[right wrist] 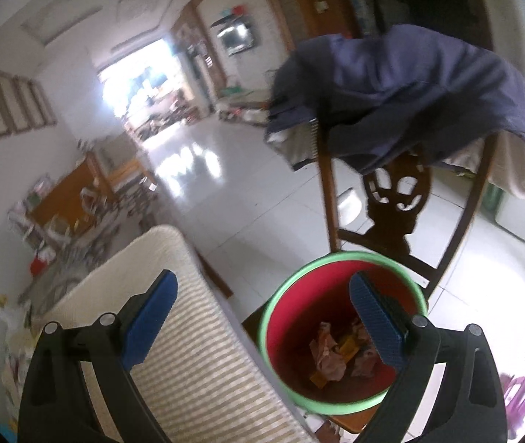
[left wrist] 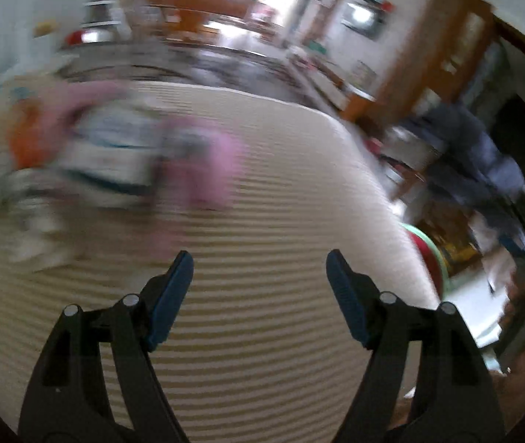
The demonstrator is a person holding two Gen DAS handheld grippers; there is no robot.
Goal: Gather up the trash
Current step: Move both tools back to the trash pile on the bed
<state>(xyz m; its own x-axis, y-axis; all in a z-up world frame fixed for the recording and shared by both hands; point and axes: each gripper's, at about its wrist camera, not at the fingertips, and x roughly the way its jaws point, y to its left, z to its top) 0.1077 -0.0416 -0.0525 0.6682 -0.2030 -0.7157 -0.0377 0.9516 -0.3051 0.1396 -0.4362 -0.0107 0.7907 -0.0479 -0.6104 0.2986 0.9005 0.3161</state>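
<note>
— Any words, labels or numbers you can make out?

— None. The white and teal package [left wrist: 111,155] on the cream striped cloth [left wrist: 270,192] is smeared by blur.

— The dark-framed wall panels [right wrist: 11,99]?

— Too small and soft to read. The crumpled brown wrappers [right wrist: 332,354] in the red bucket with the green rim [right wrist: 281,310] show no legible print either.
</note>
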